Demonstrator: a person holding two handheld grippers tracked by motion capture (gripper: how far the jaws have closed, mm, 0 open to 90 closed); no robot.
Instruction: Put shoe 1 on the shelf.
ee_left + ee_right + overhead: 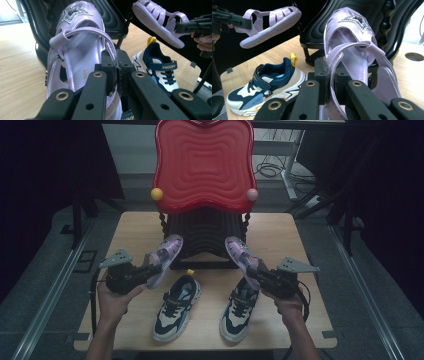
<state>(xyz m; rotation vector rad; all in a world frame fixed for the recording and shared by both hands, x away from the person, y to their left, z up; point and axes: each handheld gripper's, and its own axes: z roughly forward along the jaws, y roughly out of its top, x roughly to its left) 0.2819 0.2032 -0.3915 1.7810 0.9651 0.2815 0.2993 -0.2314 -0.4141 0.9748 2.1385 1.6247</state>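
The left tool [150, 271] is clamped on the left purple sandal [166, 257], and the right tool [252, 276] on the right purple sandal [242, 255], both raised above the desk [130, 232].

Two forearms come in from below, each hand wrapped round a hand-held gripper. The left hand-held gripper [150, 271] points forward and inward, jaws clamped together — the right hand-held gripper [251, 275] mirrors it, jaws likewise pinched, both raised off the bench [132, 227].
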